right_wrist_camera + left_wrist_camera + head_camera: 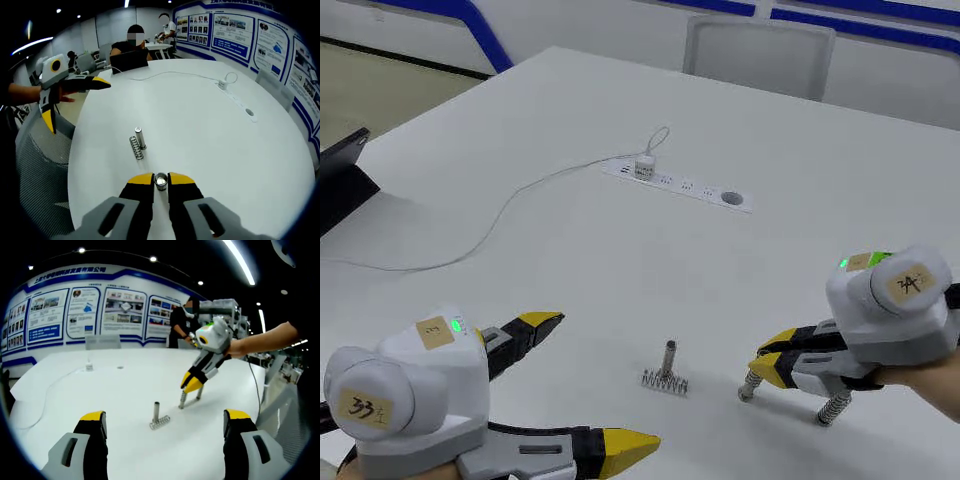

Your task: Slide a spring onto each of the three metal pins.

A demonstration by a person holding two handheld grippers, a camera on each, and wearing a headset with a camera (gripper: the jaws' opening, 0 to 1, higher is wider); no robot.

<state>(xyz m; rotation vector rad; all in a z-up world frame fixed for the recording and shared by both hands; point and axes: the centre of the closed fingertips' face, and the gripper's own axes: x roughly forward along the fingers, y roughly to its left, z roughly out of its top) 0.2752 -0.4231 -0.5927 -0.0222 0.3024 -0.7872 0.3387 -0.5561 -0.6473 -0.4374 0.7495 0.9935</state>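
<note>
in the head view the left tongs point(582, 380) are held at 7 o'clock, with the jaws spread wide and nothing between them. the same wide gap is seen in the left gripper view. the right tongs point(770, 358) are held at 4 o'clock, and their yellow tips are closed on the gripped pin point(751, 384), which is stood on the table point(620, 250) and is wrapped by a spring. in the right gripper view the round top of the gripped pin point(160, 181) is seen pinched between the tips. a third pin point(833, 407), also wrapped by a spring, is stood just beside it at its 3 o'clock, under the body of the right tongs. the bare pin point(668, 357) is stood upright near 6 o'clock of the head view, between the two tongs. the loose spring point(665, 381) is laid flat at its foot; whether they touch cannot be told. in the left gripper view the bare pin point(156, 411) and the loose spring point(160, 422) are seen at centre, with the right tongs point(192, 384) at their 2 o'clock. a power strip point(685, 186) is laid at 12 o'clock, well apart from the pins, and a chair point(758, 55) is set beyond it.
</note>
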